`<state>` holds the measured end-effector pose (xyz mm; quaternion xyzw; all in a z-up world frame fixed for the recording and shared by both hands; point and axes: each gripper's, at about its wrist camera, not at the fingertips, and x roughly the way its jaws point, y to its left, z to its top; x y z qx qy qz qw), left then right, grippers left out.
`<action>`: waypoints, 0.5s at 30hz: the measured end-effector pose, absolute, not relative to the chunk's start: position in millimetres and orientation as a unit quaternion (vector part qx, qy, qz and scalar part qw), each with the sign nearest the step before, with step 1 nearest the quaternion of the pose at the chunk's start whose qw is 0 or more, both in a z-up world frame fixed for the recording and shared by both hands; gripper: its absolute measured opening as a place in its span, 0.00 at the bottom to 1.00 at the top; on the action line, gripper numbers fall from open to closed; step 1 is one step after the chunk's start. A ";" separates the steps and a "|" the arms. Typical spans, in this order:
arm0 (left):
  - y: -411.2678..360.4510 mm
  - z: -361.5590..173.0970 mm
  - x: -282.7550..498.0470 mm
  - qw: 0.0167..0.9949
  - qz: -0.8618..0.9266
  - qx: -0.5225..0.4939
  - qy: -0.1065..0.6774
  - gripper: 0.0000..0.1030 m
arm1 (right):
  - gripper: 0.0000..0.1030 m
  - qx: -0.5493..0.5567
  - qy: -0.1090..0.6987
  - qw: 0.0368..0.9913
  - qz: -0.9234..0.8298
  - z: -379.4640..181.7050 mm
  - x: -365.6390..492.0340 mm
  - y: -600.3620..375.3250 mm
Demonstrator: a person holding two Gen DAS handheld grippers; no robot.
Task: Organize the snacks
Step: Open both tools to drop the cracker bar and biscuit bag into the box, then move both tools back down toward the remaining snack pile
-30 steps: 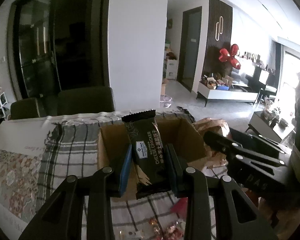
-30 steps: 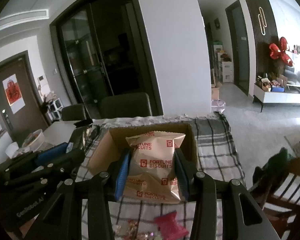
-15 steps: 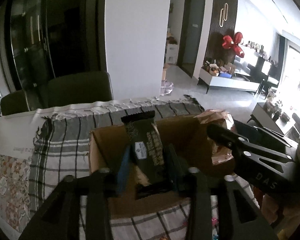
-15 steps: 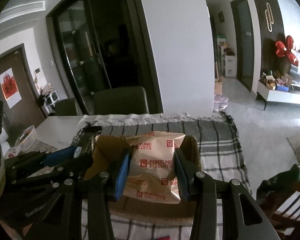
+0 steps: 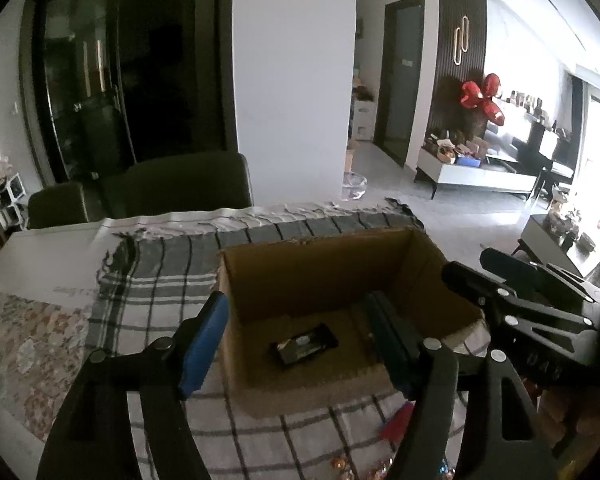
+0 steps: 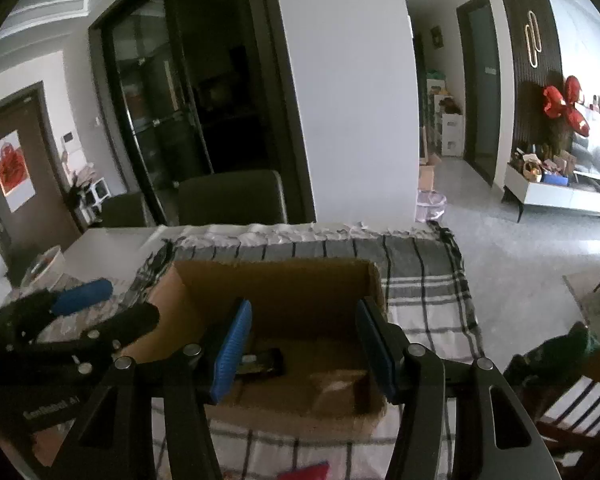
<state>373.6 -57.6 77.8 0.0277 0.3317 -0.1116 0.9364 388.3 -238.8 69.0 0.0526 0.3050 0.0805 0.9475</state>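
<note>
Grey-and-white checked cloth (image 5: 156, 312) covers the tabletop (image 5: 48, 260), with a white surface exposed at the far left edge. An open brown cardboard box (image 5: 320, 264) sits on the cloth, near its right end, top flaps absent or folded out of sight.

Left claw (image 5: 296, 344) is positioned over the near wall of the box. Its blue-padded jaws have just been opening and now stand wide apart with nothing between them; the left pad hangs outside the box wall, the right pad inside.

Right claw (image 6: 304, 348) is positioned over the same near wall, further right. Its jaws have likewise just been opening, stand apart, and grip nothing.

Inside the box, a black rectangular cracker packet (image 5: 304, 344) lies flat on the floor, towards the left. A tan foil biscuit pouch (image 6: 336, 390) lies on the floor in the near right corner, well apart from the black packet.

Small red wrapper (image 5: 396, 424) lies on the cloth just in front of the box. Smaller shiny sweets (image 5: 340, 464) are scattered nearer the lower edge.
</note>
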 end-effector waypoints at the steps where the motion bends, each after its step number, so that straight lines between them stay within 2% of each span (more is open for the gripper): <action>1: -56.5 78.8 367.8 0.937 -0.108 0.029 0.330 0.72 | 0.54 0.050 0.303 0.948 0.084 70.0 382.1 -237.1; 15: -44.2 76.0 287.5 0.939 -0.100 0.021 0.327 0.73 | 0.54 0.029 0.282 0.954 0.101 72.2 296.8 -222.6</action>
